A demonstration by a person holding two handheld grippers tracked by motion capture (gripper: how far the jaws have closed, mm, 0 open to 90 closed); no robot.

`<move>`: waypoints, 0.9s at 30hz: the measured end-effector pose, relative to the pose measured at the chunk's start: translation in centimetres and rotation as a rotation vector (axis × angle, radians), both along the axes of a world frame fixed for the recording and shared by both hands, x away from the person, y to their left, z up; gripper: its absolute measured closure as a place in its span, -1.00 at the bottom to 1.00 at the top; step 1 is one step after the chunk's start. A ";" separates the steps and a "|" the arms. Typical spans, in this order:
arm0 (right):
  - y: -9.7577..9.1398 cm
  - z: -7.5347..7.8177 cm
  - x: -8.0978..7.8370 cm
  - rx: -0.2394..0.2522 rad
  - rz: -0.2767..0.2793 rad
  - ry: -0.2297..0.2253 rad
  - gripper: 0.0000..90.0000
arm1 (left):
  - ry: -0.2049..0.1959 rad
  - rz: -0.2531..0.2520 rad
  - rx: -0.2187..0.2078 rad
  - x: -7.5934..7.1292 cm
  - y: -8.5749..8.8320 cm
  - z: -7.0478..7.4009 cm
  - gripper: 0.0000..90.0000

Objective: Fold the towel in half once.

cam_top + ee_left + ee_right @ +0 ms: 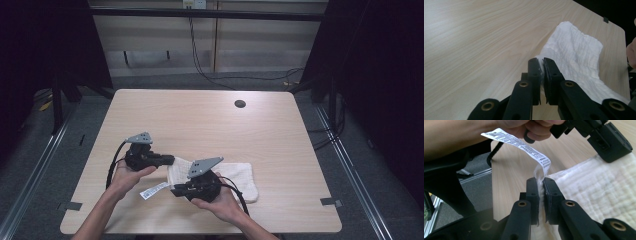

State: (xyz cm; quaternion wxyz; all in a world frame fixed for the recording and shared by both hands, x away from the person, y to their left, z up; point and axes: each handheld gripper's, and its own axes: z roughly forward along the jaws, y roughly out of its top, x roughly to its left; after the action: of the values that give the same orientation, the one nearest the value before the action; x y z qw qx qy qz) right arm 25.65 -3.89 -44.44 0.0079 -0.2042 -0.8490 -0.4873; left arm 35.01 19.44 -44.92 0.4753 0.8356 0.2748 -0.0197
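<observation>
On the wooden table (200,115), both grippers (left (541,65), right (541,185)) pinch one towel (240,175) end, probably to fold it.

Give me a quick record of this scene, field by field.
surface: wooden table
item: white towel, partly lying on the table
label: printed care tag at the towel's edge
left claw: shut on a towel edge
right claw: shut on the towel edge by the tag
table feature: dark round hole near the far edge
</observation>
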 end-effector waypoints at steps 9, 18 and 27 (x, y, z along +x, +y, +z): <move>0.8 0.8 0.2 0.032 0.016 0.003 0.86 | 0.002 0.017 0.009 -0.2 0.8 0.8 0.89; 2.5 3.0 0.7 0.057 0.028 -0.054 0.86 | 0.003 0.054 0.027 -0.6 3.1 1.6 0.89; 2.8 2.5 0.6 0.057 0.039 -0.041 0.86 | 0.006 0.064 0.010 -0.6 2.7 1.5 0.89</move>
State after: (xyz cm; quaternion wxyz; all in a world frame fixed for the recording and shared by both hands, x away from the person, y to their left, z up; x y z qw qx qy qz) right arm 26.21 -1.06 -41.97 0.0060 -0.1774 -0.8387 -0.5149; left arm 34.44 22.18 -43.38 0.4706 0.8288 0.3026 -0.0055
